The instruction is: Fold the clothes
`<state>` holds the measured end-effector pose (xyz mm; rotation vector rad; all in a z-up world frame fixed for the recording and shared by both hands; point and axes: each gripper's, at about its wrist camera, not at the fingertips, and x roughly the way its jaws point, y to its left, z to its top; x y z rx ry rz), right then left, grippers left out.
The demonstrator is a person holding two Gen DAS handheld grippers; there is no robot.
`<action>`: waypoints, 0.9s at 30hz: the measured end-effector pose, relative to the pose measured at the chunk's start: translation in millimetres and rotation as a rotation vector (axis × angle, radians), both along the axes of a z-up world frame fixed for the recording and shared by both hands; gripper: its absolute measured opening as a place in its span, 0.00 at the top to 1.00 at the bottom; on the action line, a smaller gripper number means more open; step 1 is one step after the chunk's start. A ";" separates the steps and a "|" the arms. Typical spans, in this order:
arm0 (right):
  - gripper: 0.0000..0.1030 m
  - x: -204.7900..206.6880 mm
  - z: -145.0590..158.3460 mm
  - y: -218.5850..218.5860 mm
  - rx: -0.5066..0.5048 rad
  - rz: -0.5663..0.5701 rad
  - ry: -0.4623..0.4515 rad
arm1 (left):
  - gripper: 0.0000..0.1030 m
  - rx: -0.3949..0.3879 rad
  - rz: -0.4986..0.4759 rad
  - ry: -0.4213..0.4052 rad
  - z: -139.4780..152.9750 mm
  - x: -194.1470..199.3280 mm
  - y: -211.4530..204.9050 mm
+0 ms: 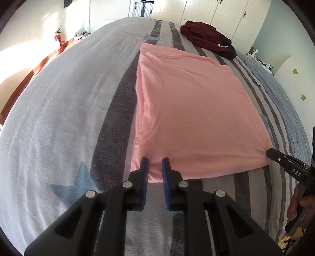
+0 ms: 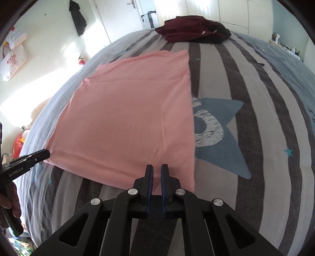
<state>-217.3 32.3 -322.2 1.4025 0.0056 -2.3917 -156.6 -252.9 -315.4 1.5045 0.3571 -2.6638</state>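
A pink garment [image 1: 196,110] [image 2: 128,118] lies folded into a flat rectangle on the striped bedspread [image 1: 59,118] [image 2: 256,94]. My left gripper [image 1: 155,163] sits at its near left corner with pink cloth between the blue pads, and the right wrist view shows that left gripper [image 2: 47,152] pinched on the corner. My right gripper [image 2: 157,169] is at the near right corner, its jaws almost together with pink cloth in the narrow gap. Seen from the left wrist, the right gripper [image 1: 268,153] has its tip closed on that corner. Both corners rest low on the bed.
A crumpled maroon garment [image 1: 206,37] [image 2: 193,31] lies at the far end of the bed. A red fire extinguisher [image 1: 58,42] stands by the left wall, where a bag [image 2: 12,61] hangs. White wardrobe doors [image 1: 216,11] stand beyond. A hand [image 1: 297,204] holds each handle.
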 end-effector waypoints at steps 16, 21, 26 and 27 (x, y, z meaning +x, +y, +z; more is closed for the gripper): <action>0.95 -6.4 -2.1 15.1 0.023 -0.022 -0.025 | 0.73 0.010 0.063 -0.037 5.4 -8.4 -16.9; 0.91 -30.2 18.9 20.9 0.020 -0.069 0.031 | 0.73 -0.009 0.073 0.053 33.3 -35.3 -18.5; 0.91 -75.1 22.6 -2.4 -0.028 -0.063 0.093 | 0.73 -0.007 0.016 0.127 35.5 -85.3 -4.5; 0.91 -85.3 21.2 -9.8 -0.037 -0.059 0.103 | 0.73 -0.014 0.002 0.135 33.1 -96.7 -0.9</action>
